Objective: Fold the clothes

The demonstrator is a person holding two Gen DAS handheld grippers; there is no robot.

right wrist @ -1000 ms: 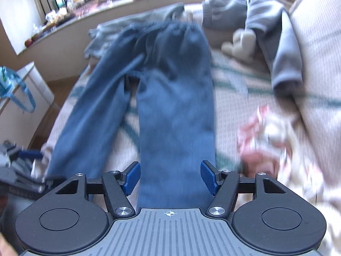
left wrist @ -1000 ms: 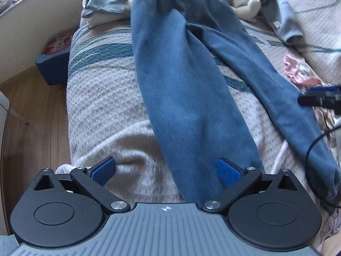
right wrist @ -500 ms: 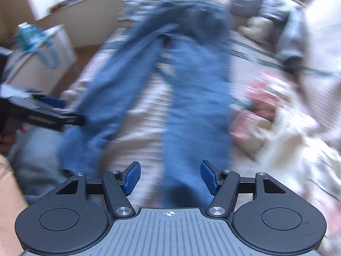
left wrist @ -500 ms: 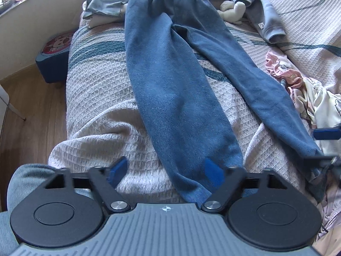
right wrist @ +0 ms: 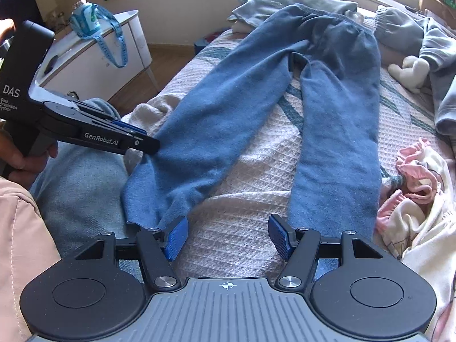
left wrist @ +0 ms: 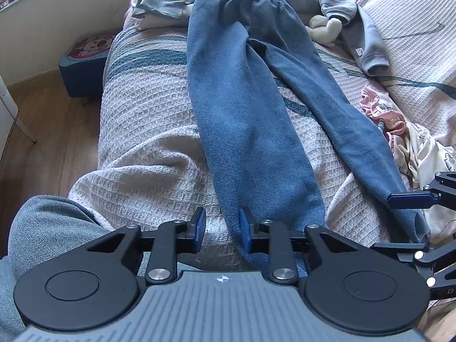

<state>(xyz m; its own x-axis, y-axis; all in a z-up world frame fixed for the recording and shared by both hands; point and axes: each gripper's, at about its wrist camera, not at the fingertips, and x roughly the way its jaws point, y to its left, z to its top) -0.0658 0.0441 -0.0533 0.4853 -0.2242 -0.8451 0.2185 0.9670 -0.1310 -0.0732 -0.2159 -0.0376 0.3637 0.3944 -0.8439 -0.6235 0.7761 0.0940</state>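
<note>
Blue trousers lay flat on the bed, long axis running away from both tongs, waistband far, cuffs near. Left tongs closing at the left cuff's edge — cloth not yet pinched. Right tongs released, over bare cover between the cuffs.

Both wrist views look steeply down, close above the blue trousers both share.
</note>
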